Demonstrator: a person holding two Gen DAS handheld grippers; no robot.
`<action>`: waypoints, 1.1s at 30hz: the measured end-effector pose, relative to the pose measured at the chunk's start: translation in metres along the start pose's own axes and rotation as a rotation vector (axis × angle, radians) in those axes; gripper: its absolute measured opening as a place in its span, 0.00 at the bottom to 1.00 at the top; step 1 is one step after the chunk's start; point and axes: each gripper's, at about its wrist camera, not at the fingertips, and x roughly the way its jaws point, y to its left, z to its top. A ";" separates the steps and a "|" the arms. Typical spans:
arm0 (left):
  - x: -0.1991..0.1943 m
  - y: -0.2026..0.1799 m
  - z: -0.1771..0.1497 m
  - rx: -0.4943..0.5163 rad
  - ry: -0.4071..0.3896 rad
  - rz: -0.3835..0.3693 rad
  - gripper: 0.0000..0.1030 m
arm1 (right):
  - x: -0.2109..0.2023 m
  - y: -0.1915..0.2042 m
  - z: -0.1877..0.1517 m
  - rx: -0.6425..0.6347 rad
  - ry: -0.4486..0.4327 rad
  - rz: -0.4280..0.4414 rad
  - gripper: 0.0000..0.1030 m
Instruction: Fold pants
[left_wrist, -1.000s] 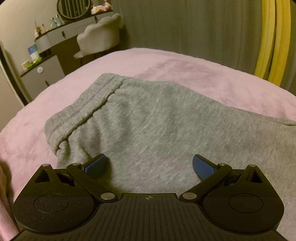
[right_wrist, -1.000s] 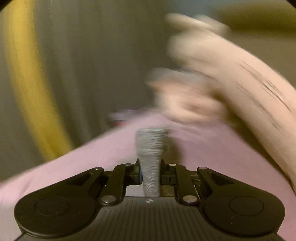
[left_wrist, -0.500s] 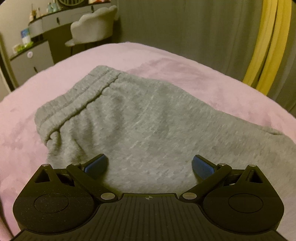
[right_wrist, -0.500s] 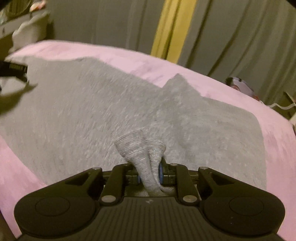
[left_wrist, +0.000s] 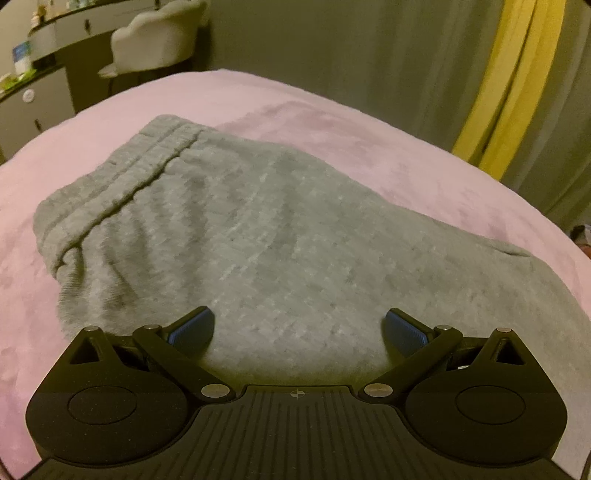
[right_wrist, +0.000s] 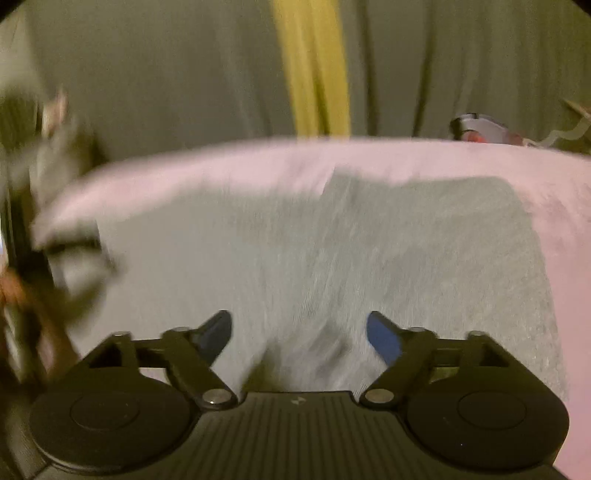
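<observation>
Right gripper (right_wrist: 299, 334): jaws opening, pads now clear of the cloth pinched a moment ago.
Left gripper (left_wrist: 299, 330): spread wide as before, empty.
Grey knit sweatpants (left_wrist: 258, 236): flat on pink plush bedspread (left_wrist: 424, 173), waistband toward 10 o'clock.

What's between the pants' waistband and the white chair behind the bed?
Only bare pink blanket lies between the waistband and the chair, in the left wrist view.
</observation>
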 end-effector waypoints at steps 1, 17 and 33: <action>0.000 -0.001 -0.001 0.004 0.001 -0.002 1.00 | -0.005 -0.010 0.006 0.058 -0.045 -0.013 0.89; 0.005 -0.022 -0.006 0.080 0.002 0.044 1.00 | 0.065 -0.046 0.005 0.047 0.029 -0.608 0.96; -0.001 -0.020 -0.013 0.085 -0.005 0.040 1.00 | 0.047 0.002 -0.010 -0.059 0.060 -0.425 0.96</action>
